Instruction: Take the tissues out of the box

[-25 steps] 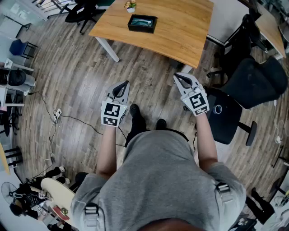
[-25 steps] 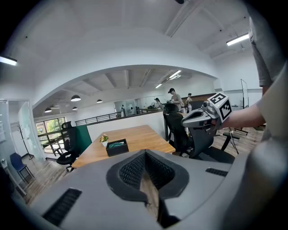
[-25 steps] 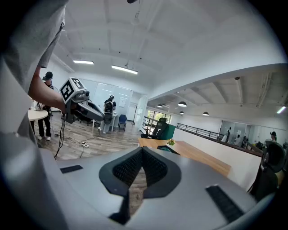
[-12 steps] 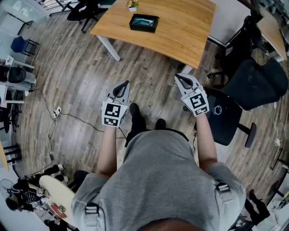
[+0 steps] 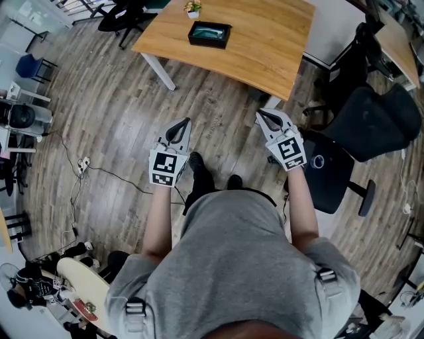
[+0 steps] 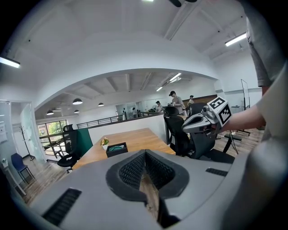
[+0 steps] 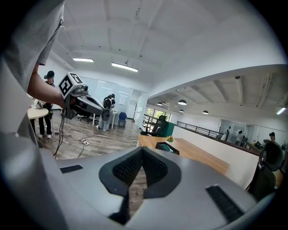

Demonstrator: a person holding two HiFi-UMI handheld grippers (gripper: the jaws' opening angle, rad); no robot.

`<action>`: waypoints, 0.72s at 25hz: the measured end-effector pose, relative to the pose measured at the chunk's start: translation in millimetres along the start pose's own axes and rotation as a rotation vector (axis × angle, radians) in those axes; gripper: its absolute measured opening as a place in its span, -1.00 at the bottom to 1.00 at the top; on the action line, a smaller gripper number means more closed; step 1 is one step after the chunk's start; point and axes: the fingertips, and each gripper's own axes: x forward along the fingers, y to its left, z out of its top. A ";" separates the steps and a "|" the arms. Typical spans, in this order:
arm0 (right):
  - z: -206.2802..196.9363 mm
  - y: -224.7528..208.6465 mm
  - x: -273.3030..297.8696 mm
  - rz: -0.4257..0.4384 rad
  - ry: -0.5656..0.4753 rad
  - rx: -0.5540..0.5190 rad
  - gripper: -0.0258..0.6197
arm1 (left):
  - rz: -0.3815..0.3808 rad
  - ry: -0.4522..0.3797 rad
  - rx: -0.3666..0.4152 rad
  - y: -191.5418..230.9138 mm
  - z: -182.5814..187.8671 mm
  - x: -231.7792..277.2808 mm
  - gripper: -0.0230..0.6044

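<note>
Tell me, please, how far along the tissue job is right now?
Nothing looks done: the black box sits on the wooden table, beside a small plant. In hand: nothing; the left tool and right tool are shut and empty, over the floor, short of the table. Left: reaching the box and emptying it.

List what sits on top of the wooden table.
A black box with teal showing in its middle and a small potted plant beside it stand on the table. What the box holds is too small to tell.
</note>
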 end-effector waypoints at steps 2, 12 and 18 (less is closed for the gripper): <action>0.3 1.3 -1.5 0.000 -0.001 0.000 -0.90 | -0.002 -0.002 0.002 -1.6 0.1 -1.3 -0.86; -5.0 3.5 -3.0 -0.015 0.006 0.007 -0.70 | -0.036 -0.016 -0.007 -6.4 -3.2 -2.1 -0.81; -8.8 2.4 0.5 -0.017 0.028 0.002 -0.40 | -0.050 -0.042 -0.002 -5.9 3.3 1.3 -0.44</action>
